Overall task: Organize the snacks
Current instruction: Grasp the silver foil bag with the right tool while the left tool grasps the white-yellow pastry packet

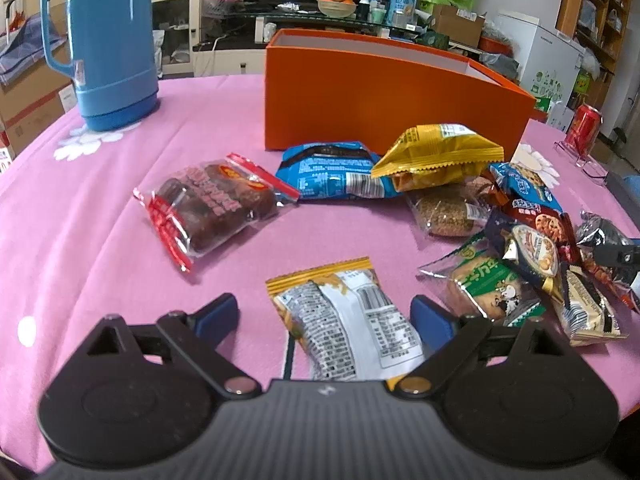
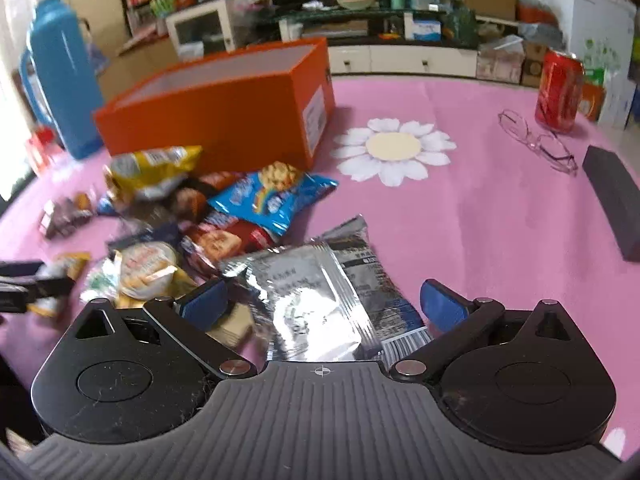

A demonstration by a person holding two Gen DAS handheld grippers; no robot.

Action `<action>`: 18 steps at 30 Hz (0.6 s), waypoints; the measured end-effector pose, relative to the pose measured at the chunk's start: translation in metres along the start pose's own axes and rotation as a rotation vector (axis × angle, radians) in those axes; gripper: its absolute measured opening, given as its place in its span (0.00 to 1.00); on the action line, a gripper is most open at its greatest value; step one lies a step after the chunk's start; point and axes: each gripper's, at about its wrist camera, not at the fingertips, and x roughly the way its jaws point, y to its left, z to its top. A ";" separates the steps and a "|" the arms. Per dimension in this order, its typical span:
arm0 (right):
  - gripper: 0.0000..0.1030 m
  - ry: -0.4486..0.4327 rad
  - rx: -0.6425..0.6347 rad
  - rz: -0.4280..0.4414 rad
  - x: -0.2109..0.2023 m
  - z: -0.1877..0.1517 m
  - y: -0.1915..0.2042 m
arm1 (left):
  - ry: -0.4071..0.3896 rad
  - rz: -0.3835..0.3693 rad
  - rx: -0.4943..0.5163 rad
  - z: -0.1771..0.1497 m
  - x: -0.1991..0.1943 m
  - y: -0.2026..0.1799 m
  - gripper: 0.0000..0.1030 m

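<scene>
Two grippers hang low over a counter (image 1: 100, 220) draped in pink cloth with white daisies. Largest on it is the orange box (image 1: 380, 96), open-topped, its long side running left to right across the far middle in the left wrist view. A blue thermos jug (image 1: 112, 40) stands upright to its left, well apart. On the right side sit a red soda can (image 2: 560, 90), a pair of eyeglasses (image 2: 538, 142) and a dark flat case (image 2: 612, 200), cut off by the frame edge.

Snack packets lie scattered in front of the box. A blue packet (image 1: 332, 174) and a yellow packet (image 1: 436, 156) lie just beside its front wall, the yellow one overlapping the blue. A clear red-edged cake packet (image 1: 216, 208) lies apart at the left, tilted diagonally. The heap at the right overlaps so much that single packets are hard to separate; in the right wrist view it is blurred.

The left gripper (image 1: 324, 316) stands spread around an orange-and-silver packet (image 1: 344, 324), whose long axis points away toward the box; its near end is hidden under the gripper body. The right gripper (image 2: 324, 304) is likewise apart, straddling a silver foil packet (image 2: 316, 300) lying lengthwise between its fingers.
</scene>
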 end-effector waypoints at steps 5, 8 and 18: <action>0.91 0.047 0.024 -0.031 0.018 -0.001 -0.003 | -0.008 0.041 0.040 0.001 0.006 -0.011 0.89; 0.90 0.052 0.067 -0.094 0.021 -0.002 -0.008 | -0.011 0.052 0.054 -0.001 0.006 -0.013 0.89; 0.74 0.062 0.014 -0.137 0.019 -0.005 -0.003 | -0.003 0.030 0.065 -0.001 -0.003 -0.008 0.53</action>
